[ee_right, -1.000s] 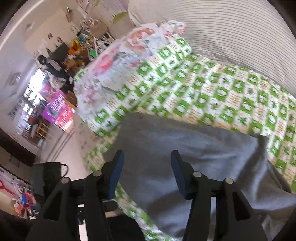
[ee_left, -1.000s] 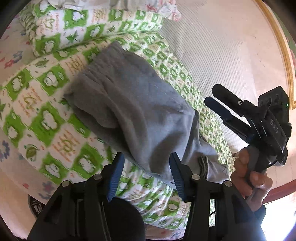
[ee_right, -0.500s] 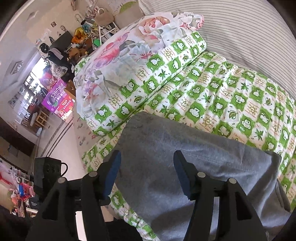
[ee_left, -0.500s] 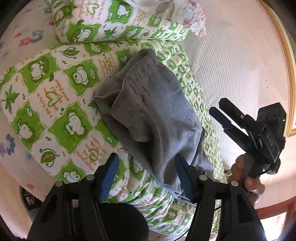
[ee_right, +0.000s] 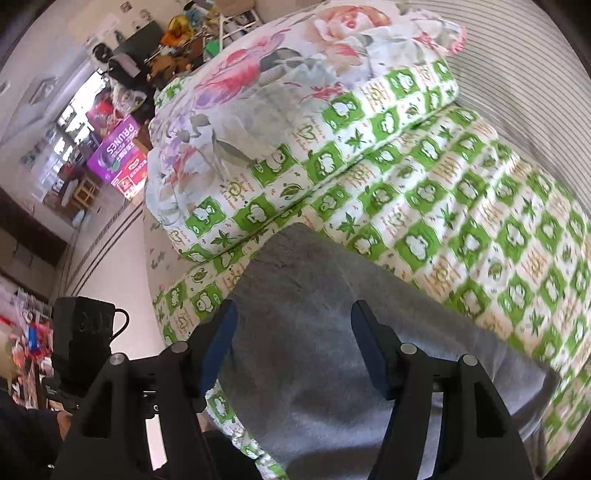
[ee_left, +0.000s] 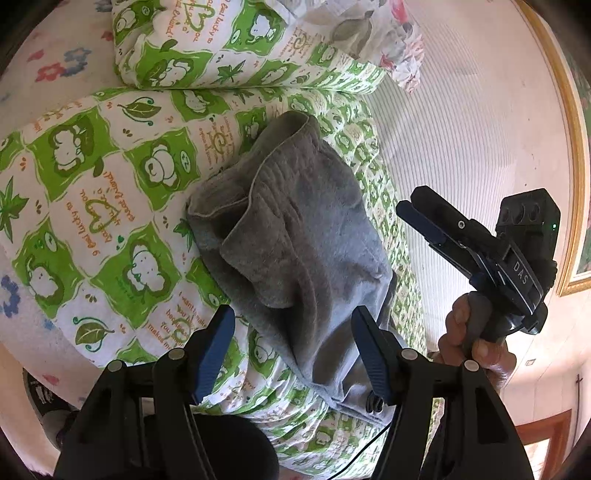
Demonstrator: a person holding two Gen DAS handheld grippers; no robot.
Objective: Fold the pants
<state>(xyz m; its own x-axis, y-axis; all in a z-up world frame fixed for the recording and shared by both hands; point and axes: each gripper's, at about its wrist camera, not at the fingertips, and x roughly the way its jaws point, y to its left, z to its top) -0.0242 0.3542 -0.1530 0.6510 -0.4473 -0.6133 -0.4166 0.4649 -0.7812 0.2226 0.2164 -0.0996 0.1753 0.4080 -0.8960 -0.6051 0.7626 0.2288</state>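
Grey sweatpants point(ee_left: 295, 236) lying in a folded heap at centre frame of the left wrist view, on a green-and-white checked quilt point(ee_left: 110, 206) printed with cartoon animals and leaves. Waistband end towards upper centre, with the ribbed band rumpled and one flap turned over; remaining cloth trailing down to lower centre, over the quilt's edge. Folded second layer of the same checked bedding point(ee_left: 192, 48) along the top of frame, floral pillow point(ee_left: 369, 29) at upper right, striped sheet point(ee_left: 461, 129) filling the right side.

Left gripper point(ee_left: 291, 343) at bottom centre, jaws wide apart, blue pads either side of the lower trailing cloth, holding nothing; contact with the fabric not clear. Right gripper point(ee_left: 415, 206) at right of frame, raised off the bed, held in a bare hand point(ee_left: 469, 339); the two fingers close together with a narrow gap, nothing between them from this angle.

Right wrist view: right gripper's point(ee_right: 290, 339) jaws parted wide, empty, pads framing the grey sweatpants point(ee_right: 325, 362), which fill lower centre. Checked quilt point(ee_right: 480, 229) across the right half, floral pillow point(ee_right: 280, 74) at upper centre atop the folded bedding. Left gripper's camera housing point(ee_right: 83, 328) at lower left. Cluttered room and a purple prunes box point(ee_right: 118, 151) at upper left.
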